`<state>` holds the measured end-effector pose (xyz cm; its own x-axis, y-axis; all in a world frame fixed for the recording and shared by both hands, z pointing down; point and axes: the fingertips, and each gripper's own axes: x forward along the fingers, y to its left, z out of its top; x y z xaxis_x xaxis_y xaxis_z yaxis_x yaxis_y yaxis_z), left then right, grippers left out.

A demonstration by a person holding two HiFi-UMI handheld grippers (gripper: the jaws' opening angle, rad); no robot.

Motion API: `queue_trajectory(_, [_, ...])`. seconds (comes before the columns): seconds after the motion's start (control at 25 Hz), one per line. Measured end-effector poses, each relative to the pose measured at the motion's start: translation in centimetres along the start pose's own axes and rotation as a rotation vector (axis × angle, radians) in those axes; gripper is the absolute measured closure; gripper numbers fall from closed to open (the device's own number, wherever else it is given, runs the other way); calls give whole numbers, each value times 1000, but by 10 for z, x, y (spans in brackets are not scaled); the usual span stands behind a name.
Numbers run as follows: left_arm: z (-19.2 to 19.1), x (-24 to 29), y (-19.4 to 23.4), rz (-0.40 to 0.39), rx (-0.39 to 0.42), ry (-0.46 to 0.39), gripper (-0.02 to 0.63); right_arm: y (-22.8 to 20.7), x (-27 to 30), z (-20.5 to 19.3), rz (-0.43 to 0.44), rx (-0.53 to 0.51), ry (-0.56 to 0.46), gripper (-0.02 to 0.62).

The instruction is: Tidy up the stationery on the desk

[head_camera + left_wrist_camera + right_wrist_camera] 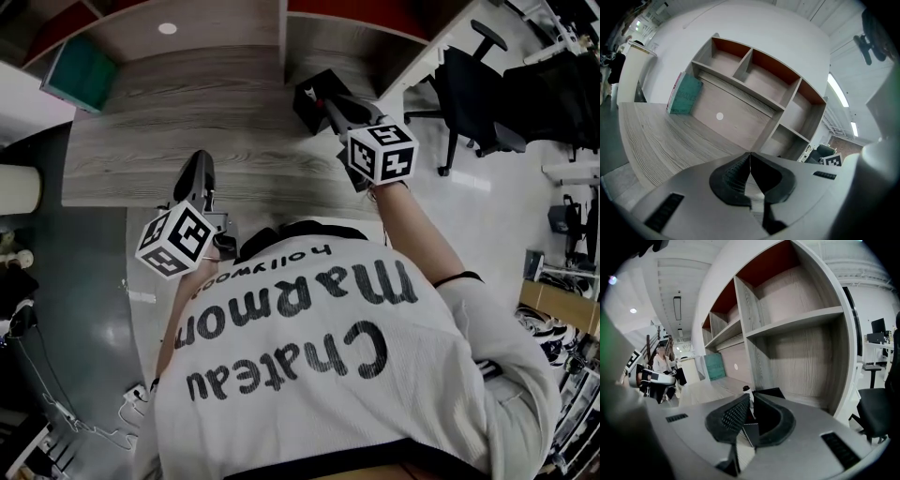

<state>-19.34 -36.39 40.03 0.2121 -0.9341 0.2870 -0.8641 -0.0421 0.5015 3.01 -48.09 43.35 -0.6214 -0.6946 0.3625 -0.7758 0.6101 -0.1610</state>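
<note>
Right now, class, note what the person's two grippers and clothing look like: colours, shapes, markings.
The left gripper and right gripper share smooth grey moulded shells with dark slots and black ribbed pads. The left cube and right cube are white, with black square markers on each face. The person wears a white short-sleeved top with large black lettering.

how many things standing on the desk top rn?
2. Teal book at the back left; black box at the right, by the right hand-held gripper. Small stationery may be hidden.
</note>
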Motion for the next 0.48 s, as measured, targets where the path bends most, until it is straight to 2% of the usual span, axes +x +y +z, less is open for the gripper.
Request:
queue_trajectory(0.28, [9,-10,-7,-26,12,-13,589,-3,-5,-5,-32,19,24,497])
queue_trajectory(0.48, [12,-25,-10,-38,28,-14,589,-1,-13,-9,-67,41,36,479])
